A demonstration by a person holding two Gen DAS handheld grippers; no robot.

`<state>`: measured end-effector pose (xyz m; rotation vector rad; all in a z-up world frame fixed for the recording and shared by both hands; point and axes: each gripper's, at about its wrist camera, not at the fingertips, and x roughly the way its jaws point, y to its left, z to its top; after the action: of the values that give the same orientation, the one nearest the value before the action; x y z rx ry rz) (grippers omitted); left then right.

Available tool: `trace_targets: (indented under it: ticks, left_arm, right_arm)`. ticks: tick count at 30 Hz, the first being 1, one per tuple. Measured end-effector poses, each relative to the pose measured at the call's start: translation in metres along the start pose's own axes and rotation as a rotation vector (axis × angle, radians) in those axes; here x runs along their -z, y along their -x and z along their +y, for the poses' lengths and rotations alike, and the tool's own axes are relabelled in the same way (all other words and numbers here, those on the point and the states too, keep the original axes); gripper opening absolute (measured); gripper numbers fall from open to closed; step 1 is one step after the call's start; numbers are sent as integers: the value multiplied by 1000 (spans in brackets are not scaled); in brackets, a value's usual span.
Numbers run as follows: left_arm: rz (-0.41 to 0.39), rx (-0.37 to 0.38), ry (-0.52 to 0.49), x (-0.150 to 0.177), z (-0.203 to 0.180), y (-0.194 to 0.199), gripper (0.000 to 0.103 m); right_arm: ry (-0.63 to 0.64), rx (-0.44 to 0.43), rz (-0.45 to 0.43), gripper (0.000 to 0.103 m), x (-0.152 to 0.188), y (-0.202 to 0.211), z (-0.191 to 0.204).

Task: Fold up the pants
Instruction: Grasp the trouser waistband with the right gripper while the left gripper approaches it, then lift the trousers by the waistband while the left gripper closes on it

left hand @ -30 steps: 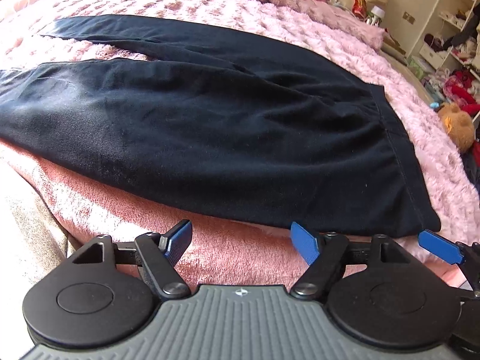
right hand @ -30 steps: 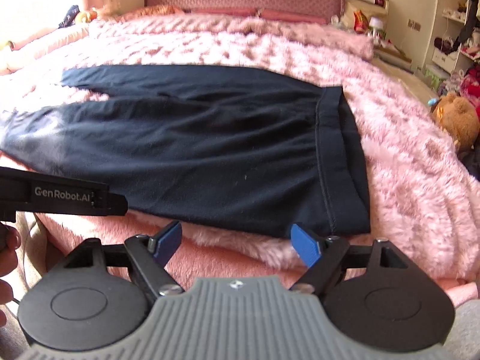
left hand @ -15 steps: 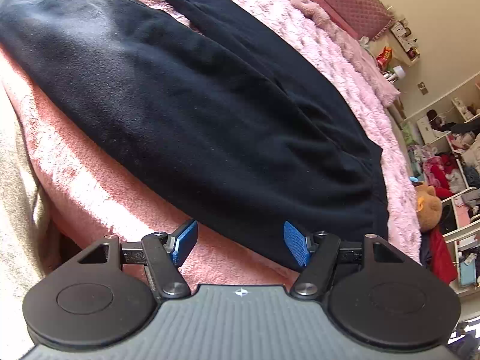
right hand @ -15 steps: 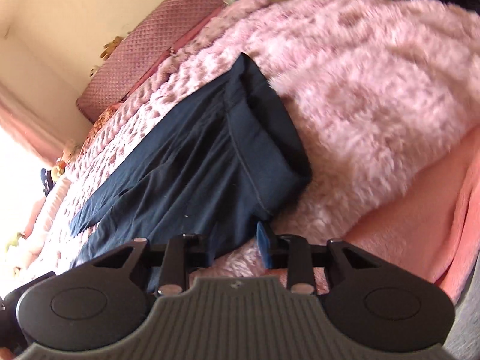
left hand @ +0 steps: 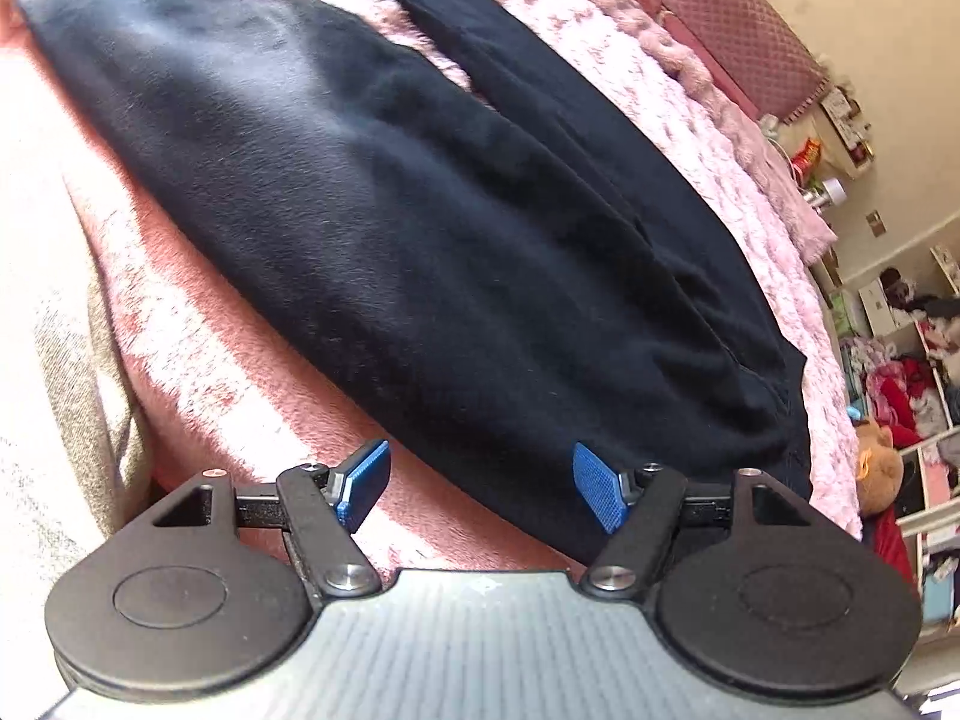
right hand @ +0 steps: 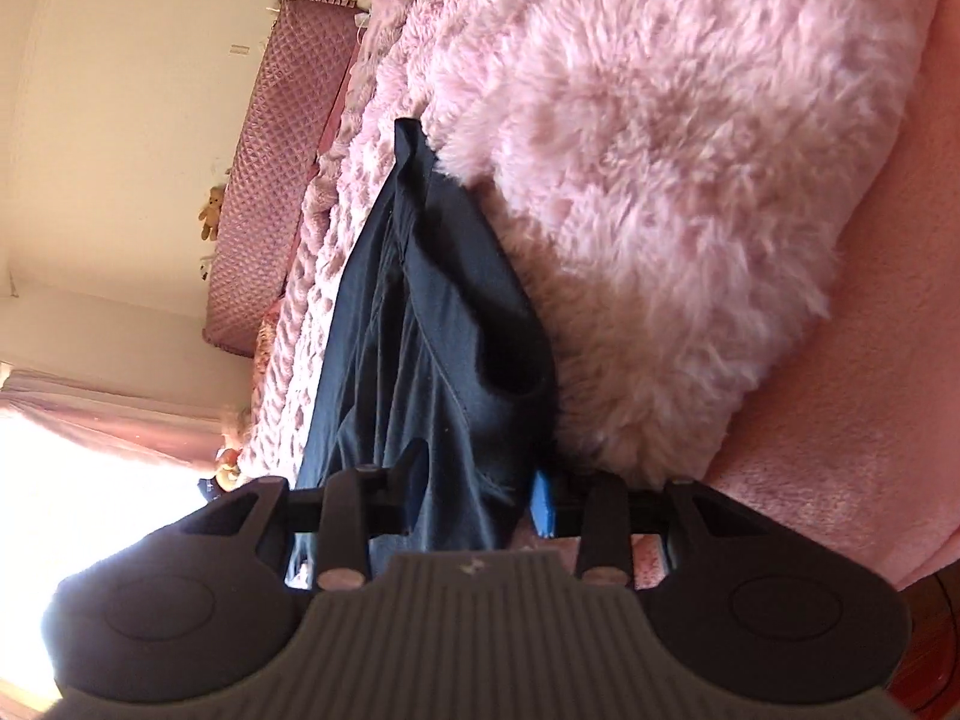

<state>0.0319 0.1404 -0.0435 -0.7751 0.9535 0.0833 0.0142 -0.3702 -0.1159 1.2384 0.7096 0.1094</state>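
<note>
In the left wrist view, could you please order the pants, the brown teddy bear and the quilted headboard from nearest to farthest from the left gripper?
From the left gripper:
1. Pants, directly ahead at the fingertips.
2. Brown teddy bear, off the right side.
3. Quilted headboard, top right at the bed's far end.

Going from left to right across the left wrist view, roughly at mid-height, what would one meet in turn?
Beige fabric → salmon-pink blanket → black pants → fluffy pink bedspread → cluttered shelves at the room's edge.
</note>
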Motion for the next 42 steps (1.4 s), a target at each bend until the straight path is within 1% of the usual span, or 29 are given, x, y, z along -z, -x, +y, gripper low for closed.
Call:
trace_targets:
  ticks: [2, 3, 4, 5, 6, 7, 9, 14, 16, 17, 18, 20, 22, 25, 27, 28, 29, 30, 32, 34, 35, 38, 39, 42]
  left_arm:
    - [11, 36, 86, -5, 15, -4, 81]
    - [22, 60, 130, -7, 22, -7, 81]
    - [41, 79, 164, -10, 27, -11, 81]
    - [54, 83, 190, -11, 32, -16, 80]
    - [54, 71, 212, -11, 35, -19, 79]
    - [51, 58, 226, -10, 37, -21, 77]
    - [47, 72, 263, -10, 42, -25, 76]
    - [19, 119, 343, -14, 49, -33, 76]
    - [7, 154, 412, -15, 57, -35, 76]
    - [3, 169, 444, -16, 61, -36, 70]
    - [2, 176, 455, -16, 62, -36, 66]
    - [-3, 202, 429, -18, 60, -34, 37]
    - [-19, 220, 402, -18, 57, -29, 32]
    - [-35, 246, 392, -21, 56, -26, 32]
    - [-35, 255, 416, -21, 60, -26, 33]
    - [-42, 262, 441, -21, 65, -26, 33]
    - [-51, 272, 470, -20, 71, -25, 37]
    - [-57, 287, 481, -20, 77, -21, 39]
    - [-88, 319, 454, -19, 75, -13, 44]
    - [-125, 312, 427, -19, 71, -7, 49]
    - [-122, 316, 430, -21, 69, -8, 50]
    - [-100, 350, 480, -25, 71, -16, 50]
    - [-94, 364, 477, -25, 70, -16, 50]
    - [-106, 396, 418, -25, 62, -11, 50]
  right_arm:
    - [-8, -5, 5, 32, 0, -4, -1]
    - [-9, -1, 5, 29, 0, -5, -2]
    - [-14, -1, 4, 23, -1, -6, -3]
    - [-19, -2, 5, 20, -1, -6, -4]
    - [-22, -8, 7, 13, -1, -2, -6]
    - [-27, -12, 8, 12, -1, -2, -7]
    - [-42, -27, 8, 11, 1, 3, -11]
    - [-41, -24, 14, 11, 2, 5, -12]
    - [-37, -24, 17, 11, 2, 3, -12]
    - [-36, -22, 20, 11, 3, 3, -12]
    - [-36, -21, 22, 11, 3, 1, -12]
    - [-38, -20, 24, 11, 2, -5, -11]
    - [-33, -22, 23, 11, 2, -8, -9]
    - [-23, -31, 19, 11, 2, -7, -7]
    - [-23, -52, 14, 11, 2, -6, -7]
    - [-29, -66, 14, 13, 2, -6, -8]
    - [-33, -73, 16, 14, 2, -6, -8]
    - [-30, -74, 17, 15, 2, -5, -7]
    - [-27, -76, 16, 15, 2, -4, -7]
    - [-26, -84, 18, 15, 2, -4, -7]
    - [-23, -89, 17, 15, 2, -3, -6]
    - [-9, -116, 12, 15, 2, -3, -2]
    - [-4, -129, 10, 15, 2, -2, -1]
    - [20, -180, -11, 15, 2, 1, 6]
